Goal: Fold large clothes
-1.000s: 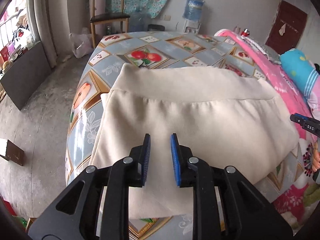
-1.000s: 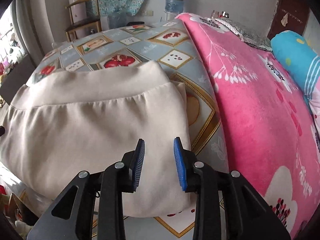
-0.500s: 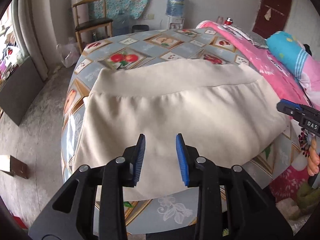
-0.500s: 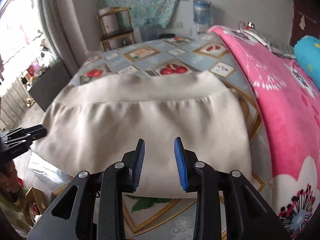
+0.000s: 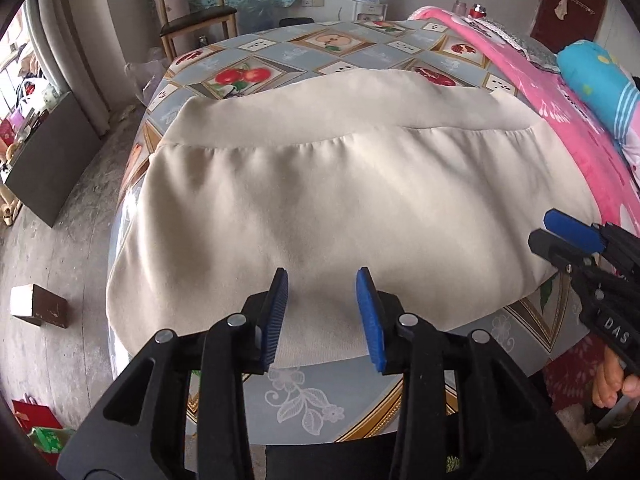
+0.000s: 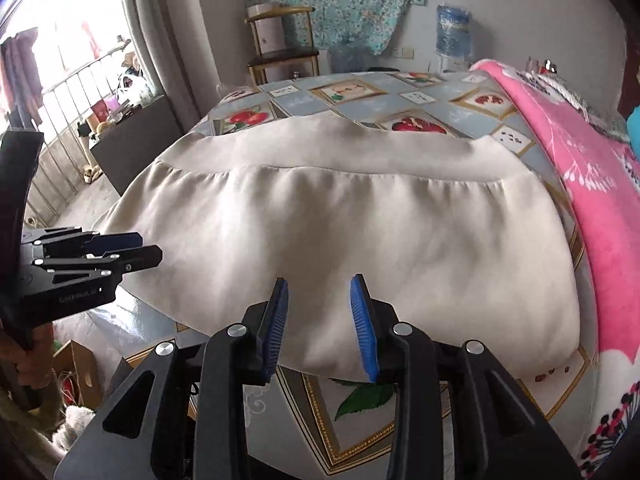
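While the garment point(image 5: 340, 200) is lying folded flat on the counter point(image 5: 320, 396), both tools are hovering open above its near edge.
Left tool point(image 5: 322, 288) and right tool point(image 6: 319, 294) are each holding blue pads apart, having just been opening, with nothing gripped between them. Garment is resting with its waistband at the far side, just beside a pink blanket point(image 6: 592, 184).

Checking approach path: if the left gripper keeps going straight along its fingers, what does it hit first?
Most likely the near edge of the cream garment, which lies between the open fingertips of the left gripper. Nothing else shows in the line, though the depth is hard to judge.
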Tool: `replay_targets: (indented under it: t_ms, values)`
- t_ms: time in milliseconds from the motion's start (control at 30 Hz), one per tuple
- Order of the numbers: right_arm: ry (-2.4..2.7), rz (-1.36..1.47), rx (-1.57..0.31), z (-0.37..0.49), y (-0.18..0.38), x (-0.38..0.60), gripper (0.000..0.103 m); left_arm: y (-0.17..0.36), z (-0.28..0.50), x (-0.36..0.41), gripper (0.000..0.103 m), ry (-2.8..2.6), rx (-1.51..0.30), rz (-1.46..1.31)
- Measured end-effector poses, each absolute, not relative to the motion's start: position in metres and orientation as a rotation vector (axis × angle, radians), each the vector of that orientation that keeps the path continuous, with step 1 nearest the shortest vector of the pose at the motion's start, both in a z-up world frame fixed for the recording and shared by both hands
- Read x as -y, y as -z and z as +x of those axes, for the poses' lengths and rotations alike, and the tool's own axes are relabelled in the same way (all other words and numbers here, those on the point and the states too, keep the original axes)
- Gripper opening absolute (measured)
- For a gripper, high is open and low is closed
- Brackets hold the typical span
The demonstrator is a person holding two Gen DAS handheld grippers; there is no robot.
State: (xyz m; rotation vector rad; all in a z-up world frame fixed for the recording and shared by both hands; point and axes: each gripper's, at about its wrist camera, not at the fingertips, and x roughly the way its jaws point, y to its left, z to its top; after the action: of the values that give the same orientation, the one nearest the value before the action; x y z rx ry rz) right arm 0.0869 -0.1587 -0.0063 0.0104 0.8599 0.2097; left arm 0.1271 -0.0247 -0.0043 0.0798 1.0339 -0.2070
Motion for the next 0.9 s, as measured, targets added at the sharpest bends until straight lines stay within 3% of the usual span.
replay_targets:
  t_ms: [33, 133, 300, 400, 600, 800, 900]
  values:
    - [-0.219, 0.002, -0.887, 0.091, 0.014, 0.157, 0.047, 0.005, 0.128, 0.022, 0.035, 0.189, -1.04, 0.067]
    - [-0.197, -0.032, -0.895, 0.092, 0.023, 0.156, 0.055, 0.008, 0.13, 0.017, 0.035, 0.15, -1.054, 0.039]
    - [-0.232, 0.007, -0.826, 0.083, 0.002, 0.165, 0.056, 0.007, 0.128, 0.019, 0.035, 0.116, -1.057, 0.04]
    - [-0.251, -0.029, -0.83, 0.083, 0.009, 0.16, 0.068, 0.007, 0.126, 0.018, 0.035, 0.097, -1.056, 0.018]
    - [-0.274, -0.034, -0.869, 0.086, 0.029, 0.158, 0.072, 0.003, 0.123, 0.018, 0.035, 0.062, -1.051, 0.003]
    - [-0.284, -0.019, -0.858, 0.085, 0.031, 0.159, 0.072, -0.013, 0.108, 0.029, 0.055, 0.066, -1.002, 0.063]
    - [-0.292, -0.013, -0.854, 0.086, 0.032, 0.16, 0.073, 0.005, 0.109, 0.038, 0.056, 0.035, -1.07, 0.136]
